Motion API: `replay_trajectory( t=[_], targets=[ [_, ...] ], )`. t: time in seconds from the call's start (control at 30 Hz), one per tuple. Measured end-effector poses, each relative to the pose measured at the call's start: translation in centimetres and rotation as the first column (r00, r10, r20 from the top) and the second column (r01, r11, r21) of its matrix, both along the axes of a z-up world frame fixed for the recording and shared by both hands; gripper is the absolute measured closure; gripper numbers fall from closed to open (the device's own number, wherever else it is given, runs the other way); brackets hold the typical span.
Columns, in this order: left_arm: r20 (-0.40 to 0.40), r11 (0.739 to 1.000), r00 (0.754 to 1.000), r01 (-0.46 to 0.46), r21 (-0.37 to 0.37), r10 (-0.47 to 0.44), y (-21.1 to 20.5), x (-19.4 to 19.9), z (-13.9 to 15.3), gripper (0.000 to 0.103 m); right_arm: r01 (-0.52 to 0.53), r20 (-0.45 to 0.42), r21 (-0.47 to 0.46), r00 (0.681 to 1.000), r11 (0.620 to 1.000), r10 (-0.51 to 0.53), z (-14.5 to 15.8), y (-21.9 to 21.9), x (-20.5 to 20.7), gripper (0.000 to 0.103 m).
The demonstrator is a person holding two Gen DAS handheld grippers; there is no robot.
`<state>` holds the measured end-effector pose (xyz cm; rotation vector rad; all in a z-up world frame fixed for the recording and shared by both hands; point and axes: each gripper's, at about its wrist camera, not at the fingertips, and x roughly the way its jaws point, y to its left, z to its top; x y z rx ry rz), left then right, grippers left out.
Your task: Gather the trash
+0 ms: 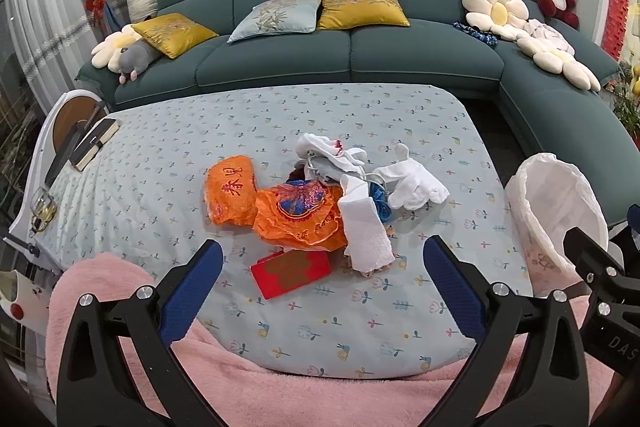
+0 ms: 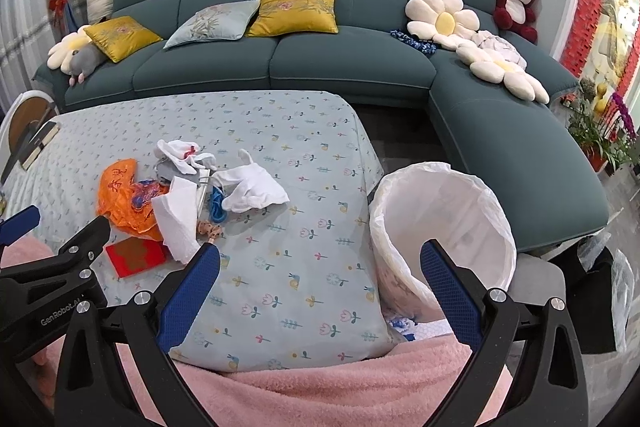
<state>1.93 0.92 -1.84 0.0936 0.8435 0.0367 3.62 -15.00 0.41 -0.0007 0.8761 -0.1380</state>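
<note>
A pile of trash lies on the table's floral cloth [image 1: 280,115]: an orange plastic bag [image 1: 264,203], a red packet [image 1: 292,273], a white paper towel [image 1: 366,231], crumpled white tissues [image 1: 416,183] and blue string [image 1: 380,201]. The pile also shows in the right wrist view, with the orange bag [image 2: 124,199] and the towel [image 2: 176,223]. A white-lined trash bin [image 2: 444,223] stands at the table's right edge, also in the left wrist view [image 1: 556,211]. My left gripper [image 1: 322,259] is open just short of the red packet. My right gripper [image 2: 320,263] is open and empty, between pile and bin.
A pink fluffy blanket [image 1: 320,399] covers the near table edge. Books [image 1: 96,143] and a glass [image 1: 42,207] sit at the far left. A teal sofa [image 1: 344,55] with cushions and plush toys runs behind and down the right side. Potted plants [image 2: 600,135] stand far right.
</note>
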Motion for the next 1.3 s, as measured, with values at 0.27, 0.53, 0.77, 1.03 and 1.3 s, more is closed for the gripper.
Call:
replay_trajectory(
  t=[0.27,0.53,0.77,1.03,1.3],
  targets=[
    [-0.004,1.0,1.0,-0.003,-0.003,0.003,0.18,0.14,-0.18,0.007,0.017,-0.018,0.009,1.0,1.0,-0.017,-0.2,-0.4,0.49,0.007],
    [-0.011,1.0,1.0,0.002,-0.01,-0.002,0.31,0.05,-0.48,0.007,0.012,-0.04,0.007,0.999,1.0,-0.012,-0.49,-0.49,0.69,0.007],
    [-0.018,1.0,1.0,-0.007,-0.008,0.007,0.15,0.25,-0.62,0.007,0.027,-0.052,0.003,0.998,1.0,-0.027,-0.8,-0.64,0.78,0.007],
    [-0.024,1.0,1.0,-0.008,-0.01,0.008,-0.02,0.15,-0.86,0.007,0.011,-0.06,-0.016,0.998,1.0,-0.012,-0.97,-0.37,0.95,0.007],
    [-0.024,1.0,1.0,-0.002,-0.015,0.002,0.08,0.26,-0.73,0.007,0.005,-0.055,-0.03,0.998,1.0,-0.007,-0.86,-0.24,0.87,0.007]
  ],
)
